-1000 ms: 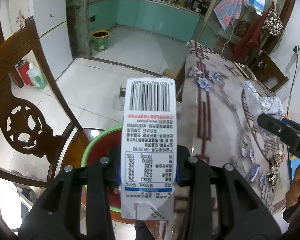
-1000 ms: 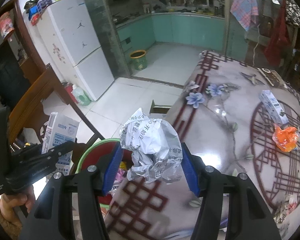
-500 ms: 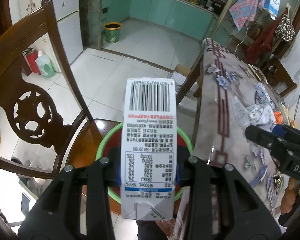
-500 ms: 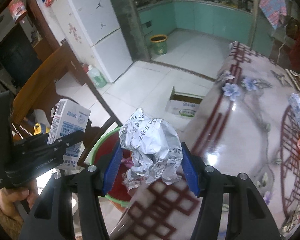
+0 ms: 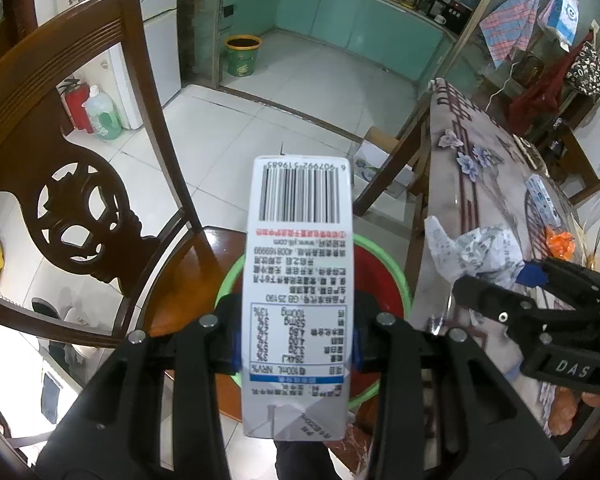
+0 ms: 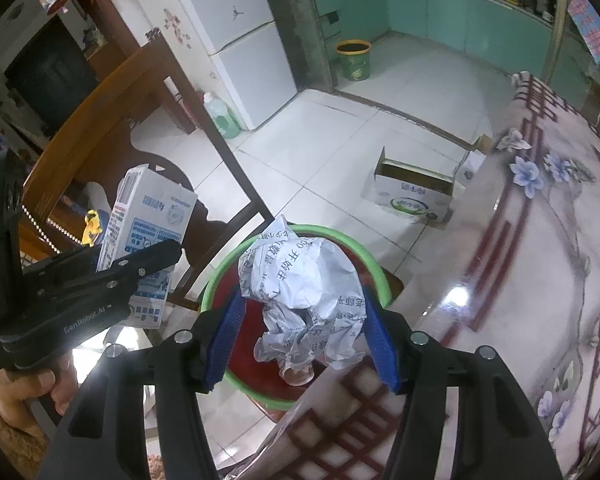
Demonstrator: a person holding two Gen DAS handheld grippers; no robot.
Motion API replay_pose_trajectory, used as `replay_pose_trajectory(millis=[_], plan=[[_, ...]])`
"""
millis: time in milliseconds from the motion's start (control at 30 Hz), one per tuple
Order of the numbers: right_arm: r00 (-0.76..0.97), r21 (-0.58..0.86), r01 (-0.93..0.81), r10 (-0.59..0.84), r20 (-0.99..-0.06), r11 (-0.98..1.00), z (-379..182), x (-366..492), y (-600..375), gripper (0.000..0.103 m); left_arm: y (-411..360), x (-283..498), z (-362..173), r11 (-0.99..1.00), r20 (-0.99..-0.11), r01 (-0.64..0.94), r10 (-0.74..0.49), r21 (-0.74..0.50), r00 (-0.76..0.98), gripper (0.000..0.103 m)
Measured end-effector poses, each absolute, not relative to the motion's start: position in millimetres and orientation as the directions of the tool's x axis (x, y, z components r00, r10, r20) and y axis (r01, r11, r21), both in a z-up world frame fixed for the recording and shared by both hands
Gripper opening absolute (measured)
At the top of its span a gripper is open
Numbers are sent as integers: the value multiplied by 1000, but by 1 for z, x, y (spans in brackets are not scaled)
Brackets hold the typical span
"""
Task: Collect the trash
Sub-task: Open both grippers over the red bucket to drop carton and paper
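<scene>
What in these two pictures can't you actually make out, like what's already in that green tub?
- Green tub, right wrist view: its contents sit mostly behind the crumpled paper held by the right gripper.
- Same tub, left wrist view: the milk carton in the left gripper covers its middle.
- Small packet on the table: too small to read.
</scene>
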State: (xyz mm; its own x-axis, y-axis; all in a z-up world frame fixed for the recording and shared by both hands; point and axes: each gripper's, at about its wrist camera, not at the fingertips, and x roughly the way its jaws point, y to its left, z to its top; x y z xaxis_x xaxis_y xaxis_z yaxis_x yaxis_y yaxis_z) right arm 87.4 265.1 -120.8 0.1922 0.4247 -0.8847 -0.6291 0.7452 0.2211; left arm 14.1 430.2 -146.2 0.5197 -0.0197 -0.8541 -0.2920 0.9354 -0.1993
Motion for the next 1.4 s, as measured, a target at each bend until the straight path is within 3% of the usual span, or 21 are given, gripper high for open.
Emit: replay_pose_trajectory(millis=[500, 667, 933, 1400], plan=[[165, 215, -670, 425, -890, 711, -123, 86, 283, 57, 433, 18, -148, 933, -856, -296, -22, -203, 516, 36], [195, 207, -676, 442, -875, 707, -116, 83, 280, 71, 429, 22, -147, 933, -854, -293, -27, -208, 520, 36], [268, 174, -645, 433, -861, 744, -102, 84, 256, 71, 423, 25, -142, 934, -844, -284, -34, -217, 535, 46], [327, 169, -560, 404, -854, 811, -90, 74, 207, 71, 387, 30, -133, 954, -832, -200, -81, -225, 549, 46]])
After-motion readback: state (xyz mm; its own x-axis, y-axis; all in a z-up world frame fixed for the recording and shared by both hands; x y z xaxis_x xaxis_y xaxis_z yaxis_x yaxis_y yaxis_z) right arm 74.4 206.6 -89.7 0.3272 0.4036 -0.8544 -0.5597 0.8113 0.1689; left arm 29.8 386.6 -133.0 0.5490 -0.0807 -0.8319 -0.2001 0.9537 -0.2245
